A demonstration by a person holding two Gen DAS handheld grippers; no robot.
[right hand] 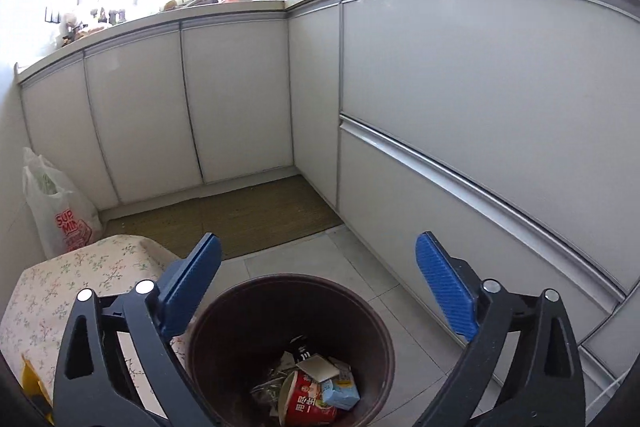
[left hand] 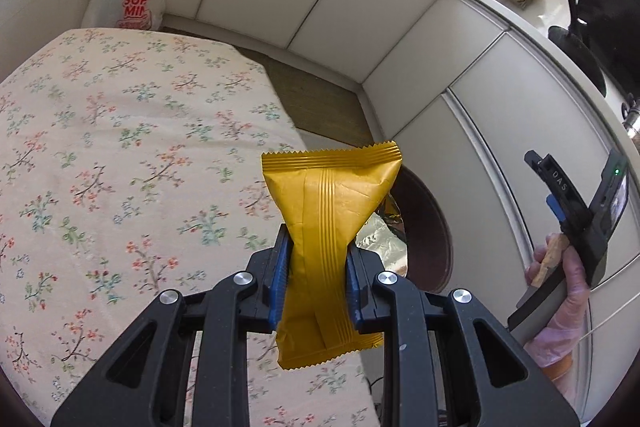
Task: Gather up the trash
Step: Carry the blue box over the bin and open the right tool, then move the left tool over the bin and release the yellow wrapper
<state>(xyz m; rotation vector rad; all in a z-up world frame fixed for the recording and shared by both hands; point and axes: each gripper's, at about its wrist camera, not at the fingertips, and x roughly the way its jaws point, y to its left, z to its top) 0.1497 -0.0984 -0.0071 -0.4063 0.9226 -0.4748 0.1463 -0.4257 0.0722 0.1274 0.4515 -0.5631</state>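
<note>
The left gripper [left hand: 318, 267] is clenching a yellow wrapper [left hand: 332, 223] at its waist; the wrapper's long axis is running up and away along the fingers, one crimped end sticking out far beyond the pads and the other hanging near the camera. It is hovering over the right edge of the floral table [left hand: 120, 155]; the bin [left hand: 430, 227] is lying just beyond and to the right of it, its dark rim half hidden behind the wrapper, some foil [left hand: 380, 239] peeking out between. The right gripper [right hand: 318, 279] is standing wide open and holding nothing, poised above the bin [right hand: 248, 291], where a red cup and cartons are already lying. As I judge it, the left hand is needing a short carry rightward and farther before letting go; the right is nearer the bin but empty.
</note>
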